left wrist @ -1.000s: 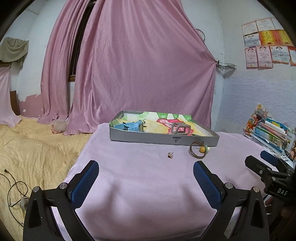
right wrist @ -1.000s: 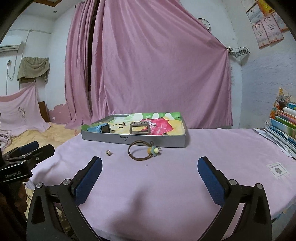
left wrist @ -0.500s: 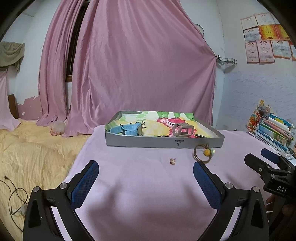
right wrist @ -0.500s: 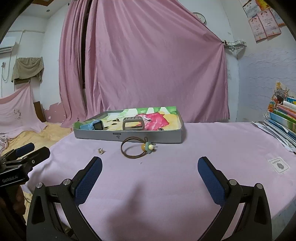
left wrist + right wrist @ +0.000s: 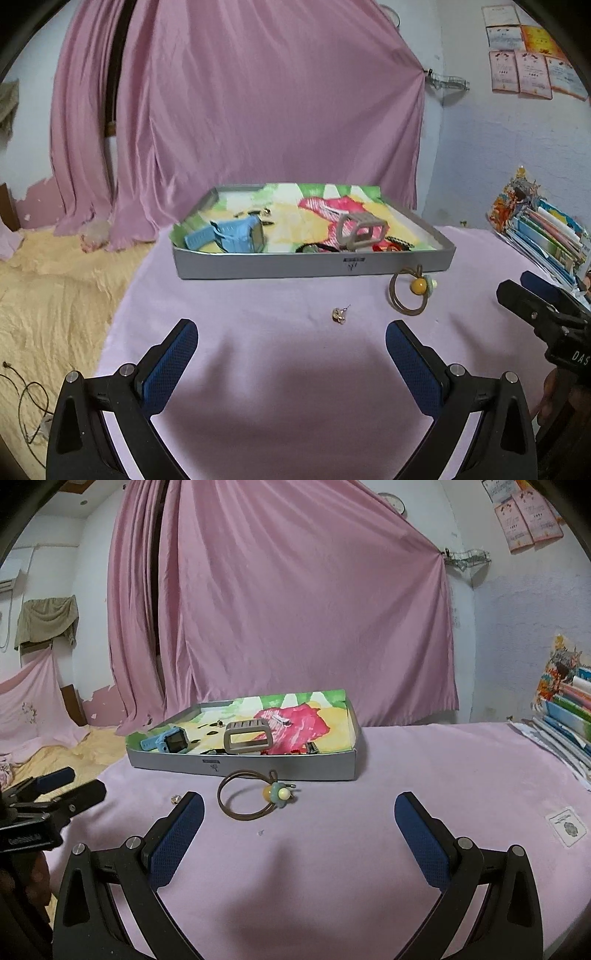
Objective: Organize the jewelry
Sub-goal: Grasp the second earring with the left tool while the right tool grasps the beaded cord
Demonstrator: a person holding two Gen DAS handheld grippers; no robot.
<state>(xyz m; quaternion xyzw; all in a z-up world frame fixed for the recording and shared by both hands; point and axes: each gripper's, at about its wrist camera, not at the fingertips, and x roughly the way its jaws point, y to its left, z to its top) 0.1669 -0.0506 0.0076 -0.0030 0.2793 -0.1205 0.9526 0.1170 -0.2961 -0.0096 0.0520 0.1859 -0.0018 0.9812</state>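
Observation:
A grey tray with a colourful lining sits on the pink tablecloth. It holds a blue watch, a grey strap and small pieces. A brown hair tie with a yellow bead lies in front of the tray. A small gold earring lies on the cloth. My left gripper is open and empty, short of the earring. My right gripper is open and empty, just short of the hair tie.
A stack of books lies at the table's right edge. A white tag lies on the cloth at right. A yellow bedspread and cables are left of the table. Pink curtains hang behind.
Both grippers have moved forward toward the tray, so the earring and hair tie are nearer. Both stay open.

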